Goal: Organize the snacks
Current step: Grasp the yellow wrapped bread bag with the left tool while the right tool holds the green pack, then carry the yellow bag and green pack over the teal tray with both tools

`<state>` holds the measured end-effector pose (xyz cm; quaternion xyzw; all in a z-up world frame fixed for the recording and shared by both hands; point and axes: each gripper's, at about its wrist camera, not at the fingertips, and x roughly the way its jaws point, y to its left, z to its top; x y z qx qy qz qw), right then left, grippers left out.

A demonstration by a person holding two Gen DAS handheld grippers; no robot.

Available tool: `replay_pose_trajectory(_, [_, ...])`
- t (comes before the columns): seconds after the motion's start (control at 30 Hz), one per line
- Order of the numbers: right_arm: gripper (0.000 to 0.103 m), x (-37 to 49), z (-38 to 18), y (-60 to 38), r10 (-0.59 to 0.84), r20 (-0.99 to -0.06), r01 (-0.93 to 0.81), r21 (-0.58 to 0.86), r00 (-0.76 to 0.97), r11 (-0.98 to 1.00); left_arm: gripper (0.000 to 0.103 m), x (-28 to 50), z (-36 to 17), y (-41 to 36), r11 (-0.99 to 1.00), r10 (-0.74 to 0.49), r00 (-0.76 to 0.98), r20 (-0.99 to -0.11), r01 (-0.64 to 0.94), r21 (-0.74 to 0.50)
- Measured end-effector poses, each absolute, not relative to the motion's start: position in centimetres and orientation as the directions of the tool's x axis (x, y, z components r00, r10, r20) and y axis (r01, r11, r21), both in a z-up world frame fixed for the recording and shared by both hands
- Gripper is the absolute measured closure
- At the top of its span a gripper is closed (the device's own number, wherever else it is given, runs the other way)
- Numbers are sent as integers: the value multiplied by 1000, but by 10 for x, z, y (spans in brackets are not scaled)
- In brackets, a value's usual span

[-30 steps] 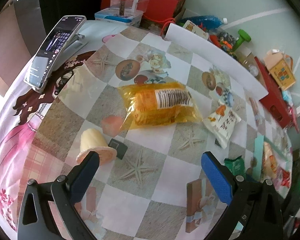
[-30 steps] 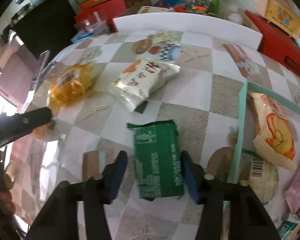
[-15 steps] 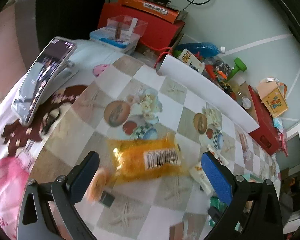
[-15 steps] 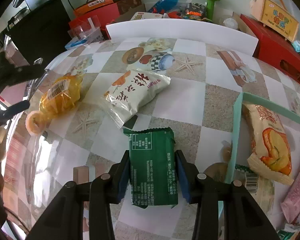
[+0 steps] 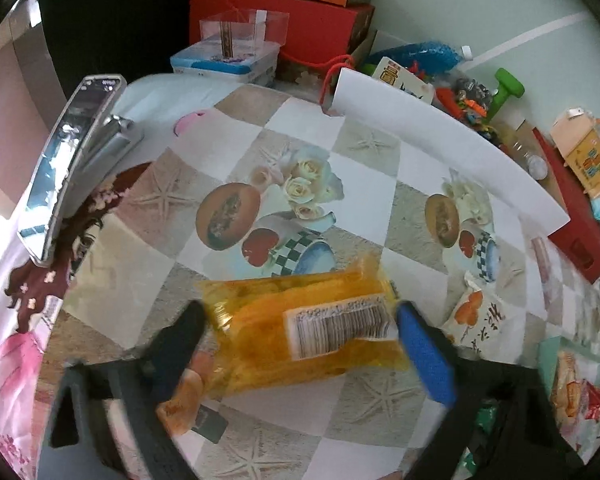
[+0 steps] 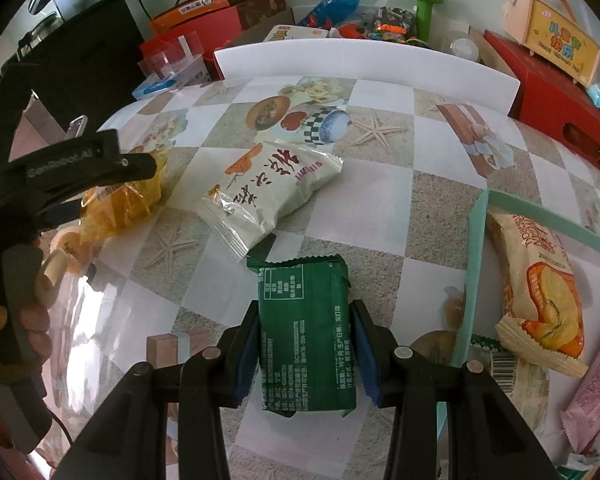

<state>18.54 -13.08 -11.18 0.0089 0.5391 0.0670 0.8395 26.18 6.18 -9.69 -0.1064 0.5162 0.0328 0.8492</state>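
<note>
snacks: few already in green tray (image 6: 474, 264); right gripper (image 6: 306, 344) clamps green packet (image 6: 306, 332), left gripper (image 5: 300, 332) spread around yellow bag (image 5: 308, 336); white packet (image 6: 268, 188) waits.

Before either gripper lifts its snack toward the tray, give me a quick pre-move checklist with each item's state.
1. Right gripper pads against both sides of the green pack: ok.
2. Left gripper fingers straddle the yellow pack: ok.
3. Left grip firm: cannot tell, frame is blurred.
4. Tray close to the green pack's right: ok.
5. Free space in the tray: cannot tell, an orange-print bag and others already lie there.
6. White pack apart from both grippers: ok.
</note>
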Motion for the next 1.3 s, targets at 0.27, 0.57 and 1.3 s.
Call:
replay_pose_trajectory(0.27, [61, 180, -107, -129, 140, -904, -103, 107, 405, 989, 24, 255, -89, 60, 972, -59, 467, -882, -176, -158])
replay_pose_trajectory(0.57, [61, 162, -72, -143, 163, -867, -53, 157, 471, 986, 25, 235, -46, 46, 974, -101, 538, -837, -116, -192])
replay_pose_trajectory(1.3, [61, 120, -16, -286, -72, -822, 324, 141, 565, 936, 25, 187, 25, -84, 946, -322, 609, -725, 226, -231])
